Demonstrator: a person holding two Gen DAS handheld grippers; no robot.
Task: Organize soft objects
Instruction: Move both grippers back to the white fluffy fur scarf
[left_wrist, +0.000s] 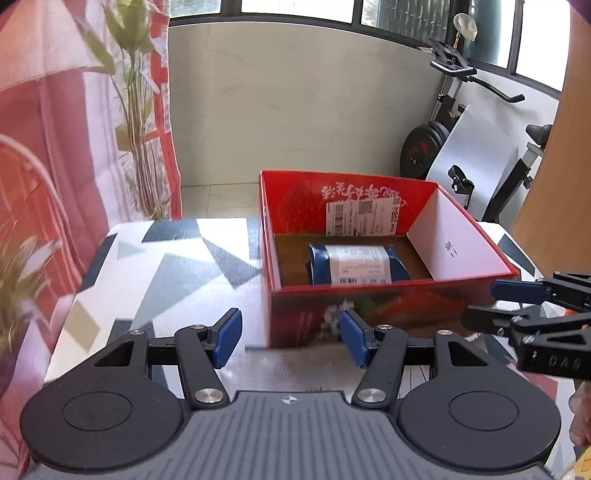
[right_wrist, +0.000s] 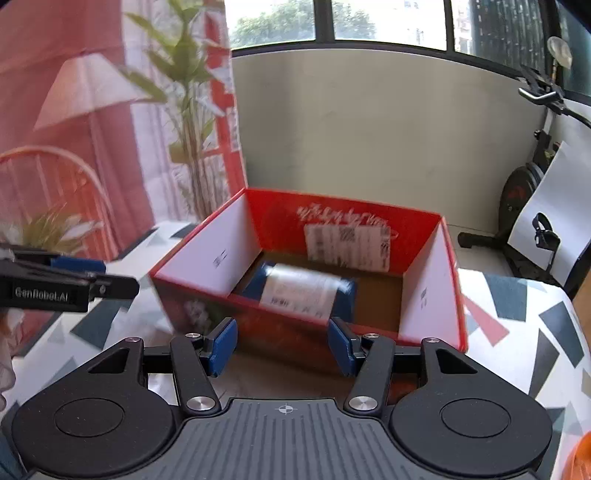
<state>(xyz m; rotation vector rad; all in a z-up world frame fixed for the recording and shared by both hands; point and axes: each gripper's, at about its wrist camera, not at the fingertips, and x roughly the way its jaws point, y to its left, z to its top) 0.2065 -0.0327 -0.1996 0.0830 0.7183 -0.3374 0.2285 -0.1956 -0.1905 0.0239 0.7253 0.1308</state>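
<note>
On the patterned table (left_wrist: 155, 266) stands an open red box (left_wrist: 369, 306), a blue parcel (left_wrist: 356, 264) lying flat inside on its floor. Both tools tilt downward at the box's near wall: the left gripper (left_wrist: 290, 339) released, empty; the right gripper (right_wrist: 282, 345) likewise spread, holding nothing.

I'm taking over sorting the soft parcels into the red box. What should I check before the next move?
1. Blue parcel lies on the floor of the red box: ok.
2. Left gripper jaws apart, nothing between them: ok.
3. Right gripper jaws apart, nothing between them: ok.
4. Room left in the box beside the parcel: ok.
5. Next soft object located: cannot tell, none in view.
</note>
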